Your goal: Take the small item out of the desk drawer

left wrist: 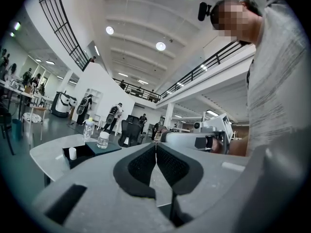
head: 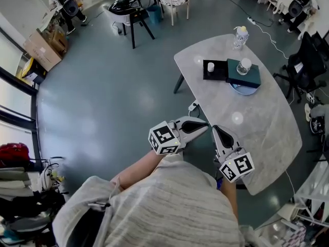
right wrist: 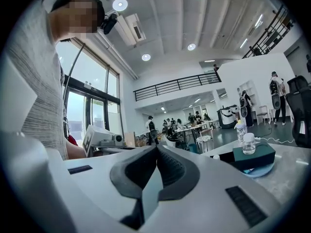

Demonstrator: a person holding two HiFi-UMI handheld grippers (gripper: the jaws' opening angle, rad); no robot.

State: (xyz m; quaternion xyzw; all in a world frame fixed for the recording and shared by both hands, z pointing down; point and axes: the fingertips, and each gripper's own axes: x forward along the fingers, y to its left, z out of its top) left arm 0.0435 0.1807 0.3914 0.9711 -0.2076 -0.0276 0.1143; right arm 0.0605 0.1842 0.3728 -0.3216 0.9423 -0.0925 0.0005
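Now | left tool [head: 206,126] closed, empty | right tool [head: 215,128] closed, empty | one bottle [head: 240,36] | one jar [head: 245,66]

A light grey, finely streaked knit top [head: 169,205] is worn, and its loose sleeve [head: 105,189] is seen ending above the forearm. A small black camera [left wrist: 203,11] is mounted at the head. The left gripper [head: 205,125] and the right gripper [head: 216,129] are built of pale grey shells, and their jaws are lined with black ribbed pads [left wrist: 141,166]. Each shell is marked with a black rectangular inset [right wrist: 245,205], and 1 white cube [head: 165,138] printed with black square markers is carried on each.
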